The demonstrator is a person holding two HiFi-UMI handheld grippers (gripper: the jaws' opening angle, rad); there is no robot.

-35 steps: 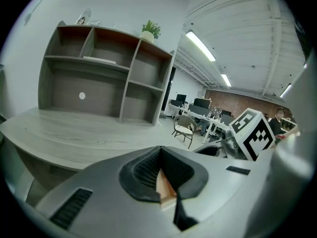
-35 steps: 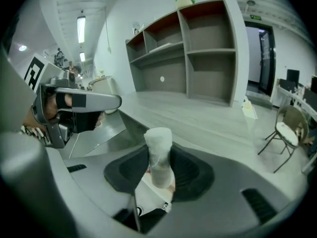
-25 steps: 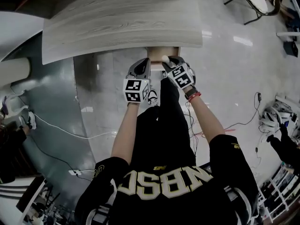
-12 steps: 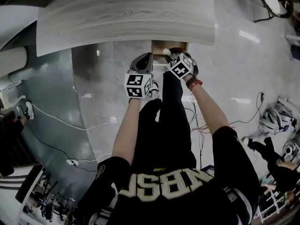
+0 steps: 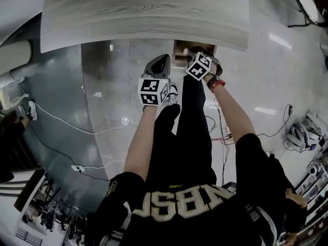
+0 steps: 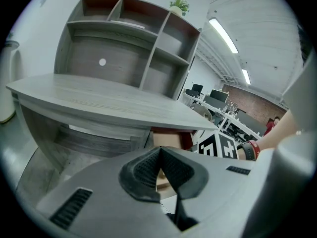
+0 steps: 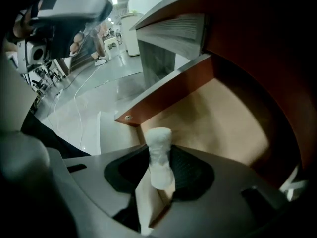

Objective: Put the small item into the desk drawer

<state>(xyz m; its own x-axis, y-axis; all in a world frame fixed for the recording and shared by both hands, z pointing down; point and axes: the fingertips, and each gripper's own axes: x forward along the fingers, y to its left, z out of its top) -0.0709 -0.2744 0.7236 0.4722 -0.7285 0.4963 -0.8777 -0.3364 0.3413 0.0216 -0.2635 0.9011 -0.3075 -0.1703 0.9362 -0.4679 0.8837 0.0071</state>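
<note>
My right gripper (image 7: 161,175) clamps the small white item (image 7: 159,152) above the open drawer (image 7: 223,118); only the release is left. My left gripper (image 6: 159,168) is closed and empty.

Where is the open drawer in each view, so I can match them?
Head view: drawer top centre, poking out under the desk top's near edge.
Left gripper view: drawer centre, tan box below the desk top.
Right gripper view: drawer fills the right half, tan floor behind the white item.
Shared landmark: the grey wood-grain desk top, above the drawer in all three.
</note>
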